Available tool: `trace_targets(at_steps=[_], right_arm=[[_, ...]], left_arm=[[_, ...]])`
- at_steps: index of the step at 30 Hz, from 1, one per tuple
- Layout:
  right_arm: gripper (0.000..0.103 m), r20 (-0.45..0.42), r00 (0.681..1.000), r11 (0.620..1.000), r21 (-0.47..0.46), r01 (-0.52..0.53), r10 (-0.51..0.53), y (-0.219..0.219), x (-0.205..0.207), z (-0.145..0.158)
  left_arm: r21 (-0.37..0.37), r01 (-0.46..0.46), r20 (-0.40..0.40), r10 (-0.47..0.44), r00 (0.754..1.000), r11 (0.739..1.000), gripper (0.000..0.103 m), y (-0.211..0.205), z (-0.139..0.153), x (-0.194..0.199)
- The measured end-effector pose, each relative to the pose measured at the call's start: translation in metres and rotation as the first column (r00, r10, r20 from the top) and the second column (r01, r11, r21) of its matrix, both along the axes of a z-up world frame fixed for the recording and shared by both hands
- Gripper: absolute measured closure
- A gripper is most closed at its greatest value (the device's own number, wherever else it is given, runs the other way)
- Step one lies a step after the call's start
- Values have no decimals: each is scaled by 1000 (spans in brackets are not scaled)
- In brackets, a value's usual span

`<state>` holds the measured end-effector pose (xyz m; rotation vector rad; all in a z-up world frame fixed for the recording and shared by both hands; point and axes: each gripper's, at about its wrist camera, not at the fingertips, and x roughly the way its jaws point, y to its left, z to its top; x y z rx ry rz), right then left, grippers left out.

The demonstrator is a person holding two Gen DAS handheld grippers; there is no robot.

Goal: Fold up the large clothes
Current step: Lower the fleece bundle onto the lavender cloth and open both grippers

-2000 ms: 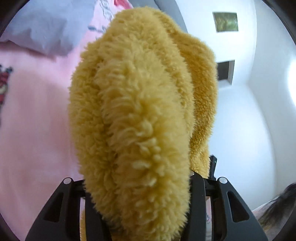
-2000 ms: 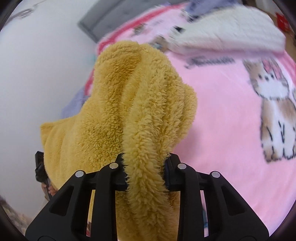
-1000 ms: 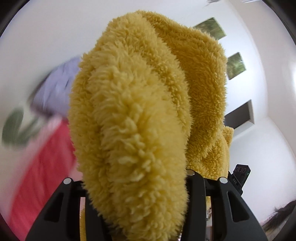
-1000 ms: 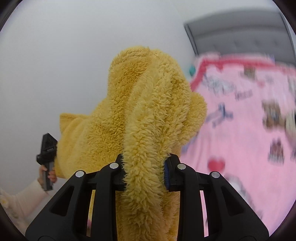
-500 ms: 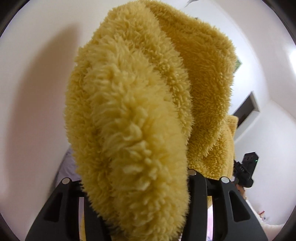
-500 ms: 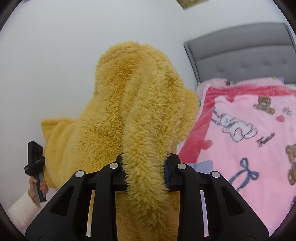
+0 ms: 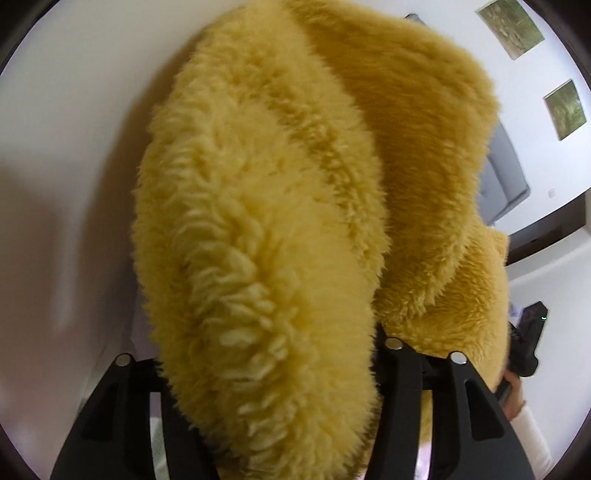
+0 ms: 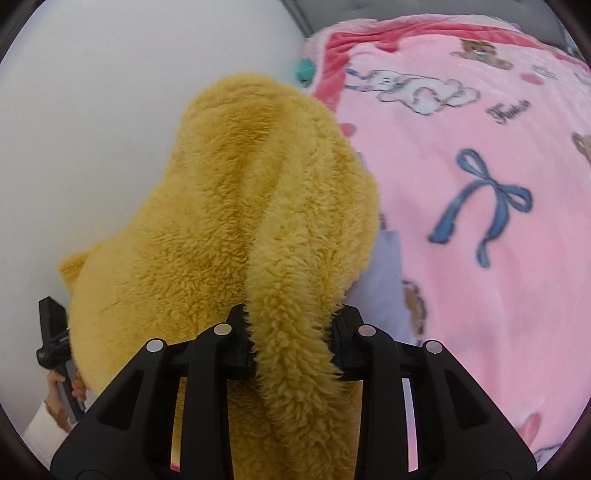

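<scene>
A thick yellow fleece garment [image 7: 277, 184] hangs bunched between both grippers and fills most of each view. My left gripper [image 7: 271, 354] has a fat fold of it between its jaws, which are opening; the fleece still fills the whole gap. My right gripper [image 8: 293, 317] pinches a narrower strip of the same garment [image 8: 229, 206], its jaws easing open slightly while the pads still press the pile. Each gripper shows at the other view's edge: the right one [image 7: 528, 339] and the left one [image 8: 53, 332], each held in a hand. The fingertips are buried in fleece.
A pink blanket [image 8: 480, 258] with bears and a blue bow covers the bed below and to the right. A lilac cloth [image 8: 384, 280] lies at its near edge. A grey headboard [image 7: 502, 177] and framed pictures [image 7: 511, 29] are on the white wall.
Both views have swung downwards, and the pink bed now fills the right wrist view's right side. The left fingers stand a little wider around the fleece. The garment stays gripped at both ends.
</scene>
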<state>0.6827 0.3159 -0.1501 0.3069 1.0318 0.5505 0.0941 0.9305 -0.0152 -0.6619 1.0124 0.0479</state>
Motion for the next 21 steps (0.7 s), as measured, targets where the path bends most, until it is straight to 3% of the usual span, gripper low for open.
trace_targets(at_steps=[2,3,5,6,7,9,11,13,14,15,16,17,18,20,21], right_arm=[[71,34,999,996,-89,-30,33,10,-2,-5],[69,30,999,993,-109,-40,43,13,0,-8],[58,13,1000,991,-133,-2,3,15,3,-10],[42,8,999,989,-146,33,-32,12,4,-9],[33,1,998,987,-148,56,-56,9,6,-7],[34,-5,999,994,-94,53,-53,0,11,1],[30,72,996,994,-94,53,-47,-5,6,28],[10,207,978,992,-123,34,-8,-5,-8,59],[7,308,951,989,-140,37,8,-4,-19,76],[8,391,920,988,-149,37,24,-3,-27,89],[8,493,868,988,-155,22,58,1,-37,104],[8,566,817,984,-179,-9,110,10,-44,113],[8,584,793,973,-225,-46,173,22,-45,118],[21,525,801,938,-323,-125,287,51,-32,115],[43,494,809,927,-342,-156,318,63,-24,111]], left_arm=[[228,58,-53,-47,997,972,36,-15,-10,-17],[277,59,-69,-41,997,959,34,-15,-13,-23],[300,4,-78,20,997,954,8,-4,-17,-37],[295,-37,-81,63,995,955,4,8,-18,-49],[265,-49,-76,72,995,963,4,9,-16,-57],[224,-42,-62,57,996,974,5,21,-4,-81],[230,-8,-5,9,1000,973,6,26,19,-108],[339,19,65,-43,997,941,6,13,46,-153],[404,25,101,-72,992,914,6,7,59,-170],[460,32,131,-104,986,887,6,4,71,-185],[519,32,183,-147,972,854,6,-3,88,-208],[548,34,214,-180,960,836,6,-23,101,-205],[573,48,243,-225,944,818,6,-33,117,-214],[562,120,243,-303,921,818,6,-62,142,-204],[537,164,231,-331,915,827,6,-71,156,-185]])
